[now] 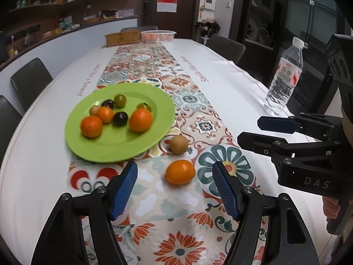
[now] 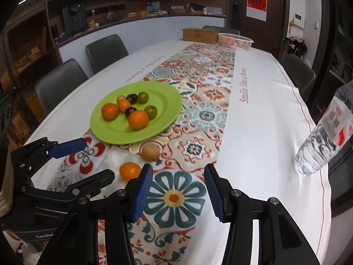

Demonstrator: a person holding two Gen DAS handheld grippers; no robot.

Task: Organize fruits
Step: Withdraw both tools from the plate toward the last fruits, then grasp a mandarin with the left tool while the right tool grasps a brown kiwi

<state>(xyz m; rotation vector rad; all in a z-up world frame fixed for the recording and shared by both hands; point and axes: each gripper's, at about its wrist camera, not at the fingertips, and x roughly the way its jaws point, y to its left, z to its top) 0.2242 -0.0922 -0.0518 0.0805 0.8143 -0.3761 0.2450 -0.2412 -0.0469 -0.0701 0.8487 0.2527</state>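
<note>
A green plate (image 1: 106,145) (image 2: 167,101) sits on the patterned runner and holds several small fruits: oranges, dark plums, green ones. An orange fruit (image 1: 180,171) (image 2: 129,170) and a brown round fruit (image 1: 178,144) (image 2: 150,152) lie on the cloth just in front of the plate. My left gripper (image 1: 175,176) is open and empty, its fingers either side of the orange fruit and a little short of it; it also shows in the right wrist view (image 2: 97,161). My right gripper (image 2: 178,183) is open and empty over the flower pattern, right of both loose fruits; it shows in the left wrist view (image 1: 251,130).
A clear water bottle (image 1: 283,78) (image 2: 326,137) stands near the table's right edge. A wicker box (image 1: 122,38) (image 2: 199,35) and a plastic basket of fruit (image 1: 158,35) (image 2: 235,40) stand at the far end. Dark chairs (image 2: 59,84) line the sides.
</note>
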